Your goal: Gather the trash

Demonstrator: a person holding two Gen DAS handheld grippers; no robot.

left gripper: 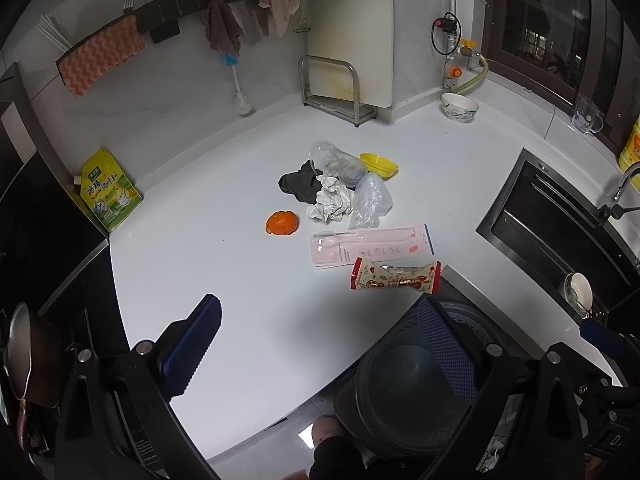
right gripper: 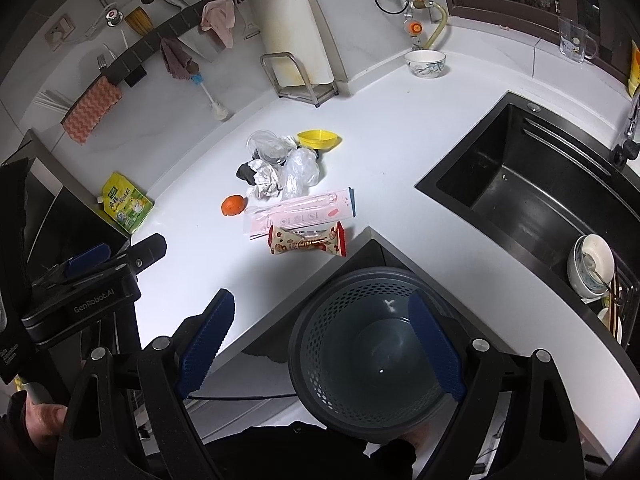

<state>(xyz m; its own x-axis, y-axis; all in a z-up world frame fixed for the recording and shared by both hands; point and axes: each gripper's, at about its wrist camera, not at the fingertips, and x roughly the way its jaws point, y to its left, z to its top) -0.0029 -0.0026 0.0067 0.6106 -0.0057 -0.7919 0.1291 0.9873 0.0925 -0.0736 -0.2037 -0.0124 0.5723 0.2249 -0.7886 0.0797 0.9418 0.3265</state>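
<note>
White worktop (left gripper: 248, 280) is carrying the trash: a snack wrapper (right gripper: 307, 240) is lying crosswise above the bin (right gripper: 368, 360) (nearest the right gripper (right gripper: 320, 336)), pink packet (right gripper: 300, 212) and orange peel (right gripper: 233, 205) beyond. Both grippers' fingers, the left gripper (left gripper: 320, 344) included, are gaping wide, holding nothing.

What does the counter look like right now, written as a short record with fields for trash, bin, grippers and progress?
trash nearest bin: snack wrapper, pink spoon packet
trash behind: orange peel, crumpled paper, clear plastic bag, clear bottle, dark rag, yellow funnel
bin: perforated wastebasket below the counter corner, looks empty
left gripper: jaws open, holding nothing
right gripper: jaws open, holding nothing
progress: nothing collected yet
</note>
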